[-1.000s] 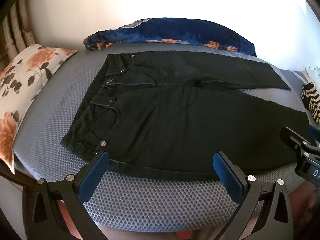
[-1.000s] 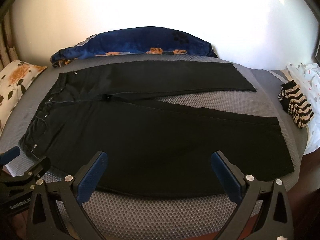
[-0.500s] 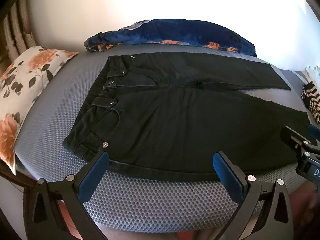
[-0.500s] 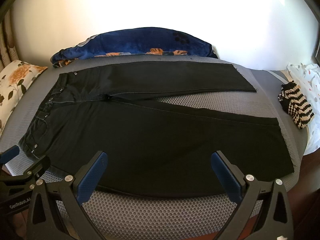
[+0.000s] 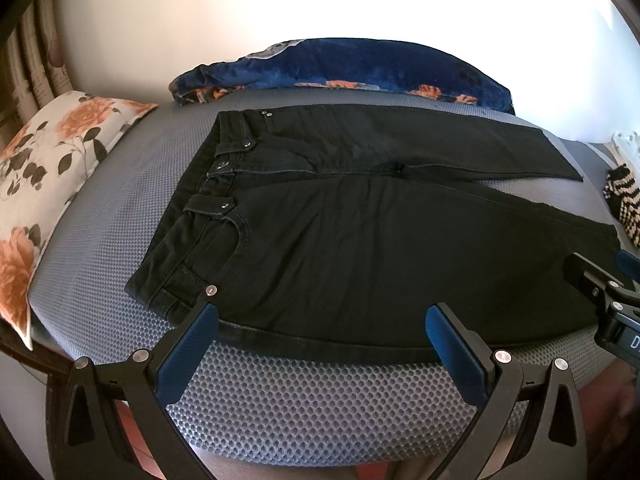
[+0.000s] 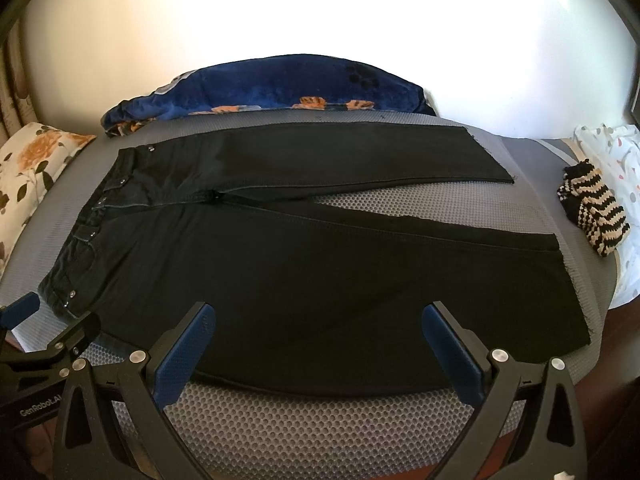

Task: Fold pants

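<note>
Black pants (image 5: 360,240) lie flat on a grey mesh mattress (image 5: 320,400), waistband to the left, both legs spread to the right. They also show in the right wrist view (image 6: 320,272). My left gripper (image 5: 322,324) is open and empty, just in front of the near edge of the pants by the waistband corner. My right gripper (image 6: 320,322) is open and empty, at the near edge of the near leg. The right gripper also shows at the right edge of the left wrist view (image 5: 600,292); the left gripper shows at the lower left of the right wrist view (image 6: 48,344).
A floral pillow (image 5: 44,184) lies at the left. A blue floral blanket (image 5: 352,68) is bunched along the back by the white wall. A black and beige striped knit piece (image 6: 592,216) and a spotted white cloth (image 6: 612,160) lie at the right.
Both grippers have drifted very slightly; the left view has shifted a little so the pants sit slightly higher. Both stay open and empty; the pants have not moved.
</note>
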Demonstrator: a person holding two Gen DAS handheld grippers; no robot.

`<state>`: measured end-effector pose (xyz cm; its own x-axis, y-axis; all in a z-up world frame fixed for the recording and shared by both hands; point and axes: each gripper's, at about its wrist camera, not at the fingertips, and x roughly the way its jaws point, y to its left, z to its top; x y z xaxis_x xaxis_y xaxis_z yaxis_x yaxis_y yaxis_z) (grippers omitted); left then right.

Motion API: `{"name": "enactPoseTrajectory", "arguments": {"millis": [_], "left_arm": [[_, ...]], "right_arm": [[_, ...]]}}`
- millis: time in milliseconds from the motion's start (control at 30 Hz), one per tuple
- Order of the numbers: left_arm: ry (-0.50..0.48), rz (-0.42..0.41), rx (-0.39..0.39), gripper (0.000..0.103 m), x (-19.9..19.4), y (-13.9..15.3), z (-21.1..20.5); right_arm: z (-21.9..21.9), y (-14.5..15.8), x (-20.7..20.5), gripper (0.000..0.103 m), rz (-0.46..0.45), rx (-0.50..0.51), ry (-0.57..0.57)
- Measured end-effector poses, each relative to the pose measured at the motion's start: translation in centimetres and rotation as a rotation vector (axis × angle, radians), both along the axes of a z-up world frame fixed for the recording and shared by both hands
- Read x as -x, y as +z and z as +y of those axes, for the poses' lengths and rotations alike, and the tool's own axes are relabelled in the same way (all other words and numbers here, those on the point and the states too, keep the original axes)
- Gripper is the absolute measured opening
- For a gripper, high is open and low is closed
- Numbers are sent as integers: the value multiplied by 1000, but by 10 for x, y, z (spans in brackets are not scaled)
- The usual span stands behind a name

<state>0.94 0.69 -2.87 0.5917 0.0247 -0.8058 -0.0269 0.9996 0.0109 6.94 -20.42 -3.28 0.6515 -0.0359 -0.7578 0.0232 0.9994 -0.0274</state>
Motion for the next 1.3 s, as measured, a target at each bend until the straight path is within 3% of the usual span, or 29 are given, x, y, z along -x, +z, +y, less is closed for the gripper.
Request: {"name": "enactPoseTrajectory", "arguments": {"millis": [733, 933, 1133, 1300], "left_arm": [[18, -31, 12, 103, -30, 9, 21], [25, -74, 121, 103, -70, 32, 67], [40, -80, 283, 101, -135, 43, 130], [89, -27, 405, 80, -200, 28, 180]], "right_arm": [[-7, 0, -13, 103, -14, -39, -3], [-12, 17, -35, 103, -86, -98, 32], [-10, 27, -75, 103, -81, -137, 82], [-9, 23, -120, 103, -32, -225, 80]]}}
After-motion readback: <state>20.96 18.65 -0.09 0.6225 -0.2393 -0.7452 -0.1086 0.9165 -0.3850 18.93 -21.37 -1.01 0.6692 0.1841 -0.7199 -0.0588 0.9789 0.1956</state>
